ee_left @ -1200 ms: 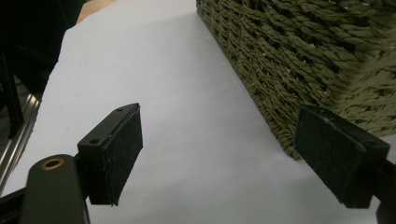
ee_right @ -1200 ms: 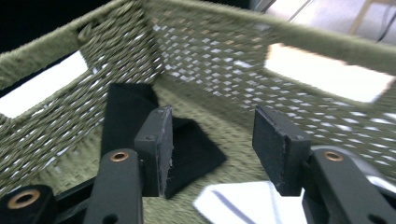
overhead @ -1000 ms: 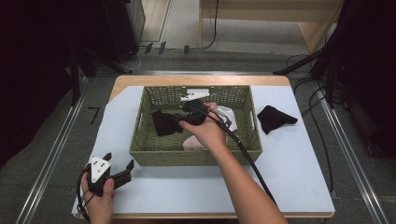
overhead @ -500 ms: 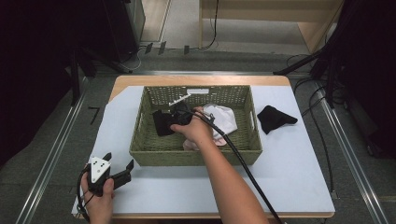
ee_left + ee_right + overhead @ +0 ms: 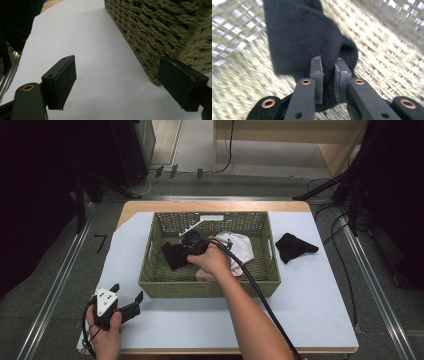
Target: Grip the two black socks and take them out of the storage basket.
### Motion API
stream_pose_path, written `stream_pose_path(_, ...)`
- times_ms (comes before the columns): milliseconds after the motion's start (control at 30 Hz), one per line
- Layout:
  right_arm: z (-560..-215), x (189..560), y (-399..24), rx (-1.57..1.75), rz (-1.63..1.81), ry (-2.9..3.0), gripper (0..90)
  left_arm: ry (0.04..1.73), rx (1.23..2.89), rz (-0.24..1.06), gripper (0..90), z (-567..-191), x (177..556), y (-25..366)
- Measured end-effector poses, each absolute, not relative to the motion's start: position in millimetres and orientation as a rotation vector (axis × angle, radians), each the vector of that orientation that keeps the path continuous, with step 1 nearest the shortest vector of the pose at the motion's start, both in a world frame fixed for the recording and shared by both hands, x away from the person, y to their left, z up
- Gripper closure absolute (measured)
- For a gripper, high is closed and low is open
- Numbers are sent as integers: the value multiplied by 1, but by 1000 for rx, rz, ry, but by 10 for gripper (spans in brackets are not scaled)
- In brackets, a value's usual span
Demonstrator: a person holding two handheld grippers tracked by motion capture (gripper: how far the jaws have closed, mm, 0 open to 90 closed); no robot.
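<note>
Black knitted cloth (image 5: 304, 35) lies on the floor of the olive-green woven basket (image 5: 150, 270), towards its left side, and the right gripper (image 5: 329, 66) has its jaws nearly closed, pinching a fold of that cloth between the pads. A white and pink cloth (image 5: 239, 245) sits just right of it in the basket. Another black cloth (image 5: 292, 246) rests on the white table cover (image 5: 320, 295), right of the basket. Near the table's near-left corner, the left gripper (image 5: 131, 302) hovers with jaws spread wide, holding nothing.
</note>
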State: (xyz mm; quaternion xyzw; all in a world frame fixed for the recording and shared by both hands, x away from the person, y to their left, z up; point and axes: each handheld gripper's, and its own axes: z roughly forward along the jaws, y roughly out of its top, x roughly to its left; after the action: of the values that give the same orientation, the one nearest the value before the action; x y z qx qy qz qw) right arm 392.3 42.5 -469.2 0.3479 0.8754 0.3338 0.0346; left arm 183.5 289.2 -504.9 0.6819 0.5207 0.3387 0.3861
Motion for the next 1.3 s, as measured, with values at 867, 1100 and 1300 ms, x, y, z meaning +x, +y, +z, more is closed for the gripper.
stream_pose_path(867,-389,365,-41,1009,1585,2137,802,1302,1732,875,171,-505,181,289)
stream_pose_path(1100,-388,362,-67,1072,1619,2055,797,1303,1737,880,171,-505,181,288)
stream_pose_path(1300,-388,354,-93,1110,1665,1989,796,1293,1736,883,171,-505,180,288)
